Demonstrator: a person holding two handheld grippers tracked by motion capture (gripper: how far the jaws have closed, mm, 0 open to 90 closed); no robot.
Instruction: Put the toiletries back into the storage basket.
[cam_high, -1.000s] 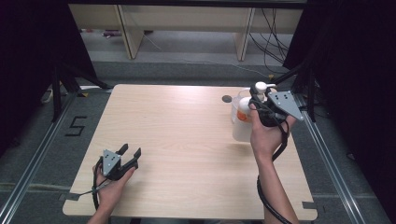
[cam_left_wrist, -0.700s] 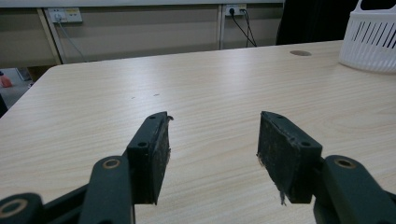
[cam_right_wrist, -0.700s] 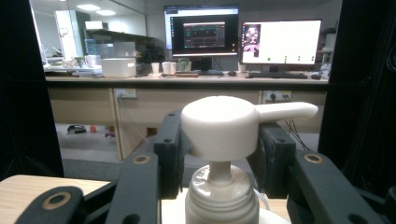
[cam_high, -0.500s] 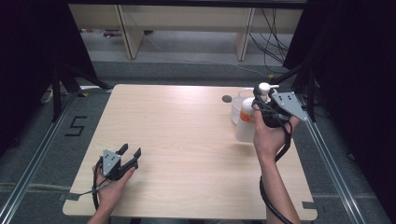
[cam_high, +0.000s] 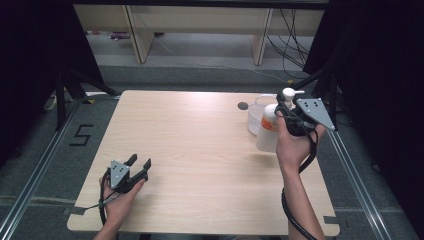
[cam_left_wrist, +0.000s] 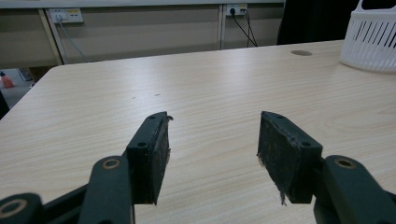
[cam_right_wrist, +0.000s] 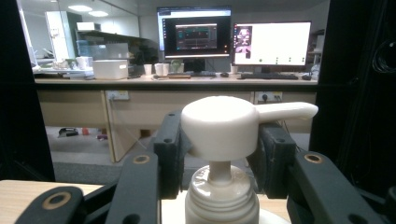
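Nearest the person, the left gripper (cam_high: 136, 167) rests released on the pale wood-grain table (cam_high: 200, 165), its black jaws wide apart with nothing between them, too far off to steady anything; farther out at the table's right edge, the right gripper (cam_right_wrist: 219, 151) is clenched on the white plastic pump-dispenser bottle with an orange label (cam_high: 268, 131), the jaws flanking its rounded pump head. Held that high, the head could depress or the bottle swing into the white slotted plastic basket (cam_high: 258, 116) just behind it.
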